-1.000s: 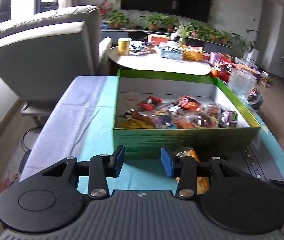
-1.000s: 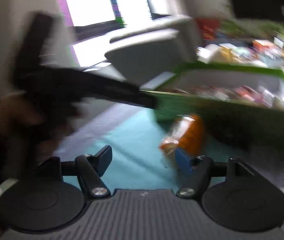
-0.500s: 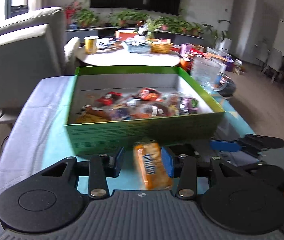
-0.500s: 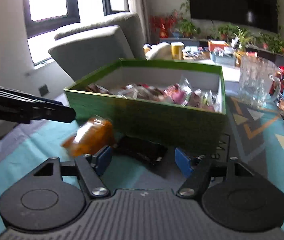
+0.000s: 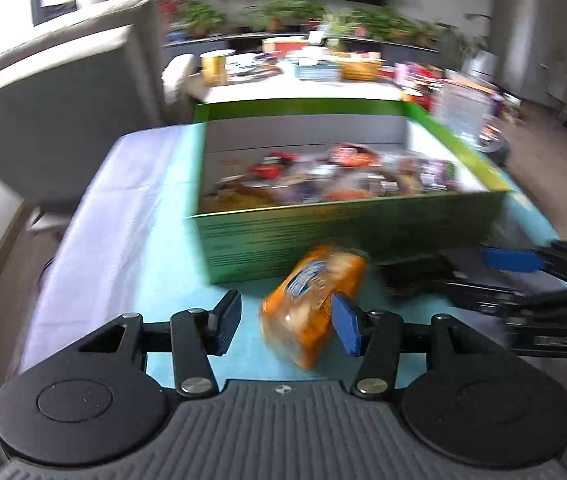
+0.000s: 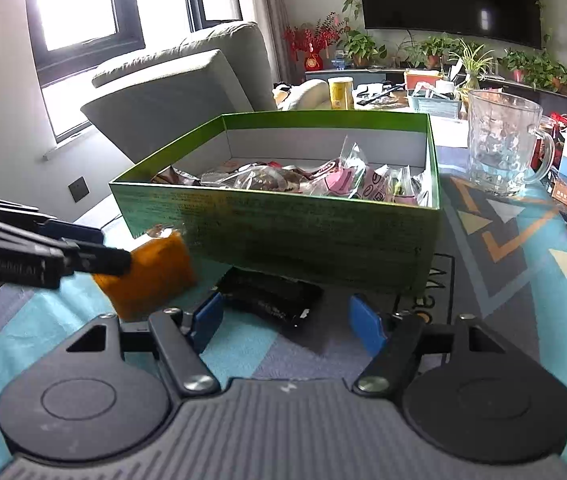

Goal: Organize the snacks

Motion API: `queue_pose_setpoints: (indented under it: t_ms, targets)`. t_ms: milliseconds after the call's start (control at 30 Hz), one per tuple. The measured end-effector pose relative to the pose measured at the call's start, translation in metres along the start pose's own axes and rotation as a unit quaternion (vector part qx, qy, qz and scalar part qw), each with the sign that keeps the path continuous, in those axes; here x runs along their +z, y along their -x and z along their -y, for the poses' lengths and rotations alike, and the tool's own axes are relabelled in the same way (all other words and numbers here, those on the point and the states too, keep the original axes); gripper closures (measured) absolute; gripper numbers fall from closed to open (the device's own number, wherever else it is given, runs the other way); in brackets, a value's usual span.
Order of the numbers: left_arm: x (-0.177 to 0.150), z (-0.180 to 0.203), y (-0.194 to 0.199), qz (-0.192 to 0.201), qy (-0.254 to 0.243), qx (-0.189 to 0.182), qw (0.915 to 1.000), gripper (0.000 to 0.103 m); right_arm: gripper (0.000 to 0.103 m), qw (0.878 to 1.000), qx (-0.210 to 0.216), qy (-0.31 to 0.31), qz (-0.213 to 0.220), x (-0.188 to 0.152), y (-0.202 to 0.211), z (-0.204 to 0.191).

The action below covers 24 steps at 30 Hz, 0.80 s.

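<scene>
Two handheld grippers work over a table covered with a teal and grey cloth (image 6: 531,280). A green box (image 6: 307,232) sits on the cloth, open at the top, with a heap of wrapped snacks (image 6: 323,180) inside.

In the left wrist view, which is blurred, the left gripper (image 5: 285,322) reaches toward the near wall of the box. Its jaws stand apart and have just been opening. An orange packet (image 5: 315,300) lies between them, tilted, its far end close to the box wall. The right blue pad touches or nearly touches the packet; the left pad is clear of it, so the packet is not clamped.

In the right wrist view, the right gripper (image 6: 285,320) points at the same wall of the box, farther to the right. Its jaws are apart with nothing between the pads. Just beyond its fingertips a black packet (image 6: 271,294) lies flat on the cloth, against the foot of the box. The orange packet (image 6: 151,276) shows at the left, with the left gripper's fingers (image 6: 95,258) reaching in over it.

A glass mug (image 6: 503,148) stands on the cloth to the right of the box. A grey armchair (image 6: 171,84) stands behind the table.
</scene>
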State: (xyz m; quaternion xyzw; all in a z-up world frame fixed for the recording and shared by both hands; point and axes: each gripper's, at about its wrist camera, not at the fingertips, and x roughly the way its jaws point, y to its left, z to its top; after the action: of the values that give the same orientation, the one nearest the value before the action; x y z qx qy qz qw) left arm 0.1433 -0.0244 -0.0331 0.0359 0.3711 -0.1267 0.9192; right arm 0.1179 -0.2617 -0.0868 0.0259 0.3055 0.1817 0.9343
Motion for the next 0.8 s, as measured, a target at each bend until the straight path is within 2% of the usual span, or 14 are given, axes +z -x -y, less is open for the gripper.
queue_pose_setpoints:
  t_ms: [167,400,600,700,800]
  targets:
    - [-0.003,-0.035,-0.001,-0.013,0.075,0.021,0.9969,0.056,0.053,1.000,0.005,0.002,0.000,0.001,-0.002,-0.001]
    - [-0.003,-0.022,0.003,0.010,0.030,-0.008,0.9995,0.056,0.053,1.000,0.010,-0.008,-0.010,0.005,-0.016,-0.004]
    - [-0.001,-0.019,-0.002,0.011,0.030,-0.015,0.9994,0.056,0.053,0.999,0.031,0.001,-0.020,0.000,-0.018,-0.016]
    - [0.001,-0.024,-0.002,0.017,0.045,-0.013,0.9988,0.056,0.053,0.998,0.061,0.019,-0.028,-0.005,-0.011,-0.026]
    - [0.004,-0.029,-0.001,0.022,0.059,-0.009,0.9980,0.056,0.053,0.991,0.120,0.047,-0.032,-0.009,0.003,-0.037]
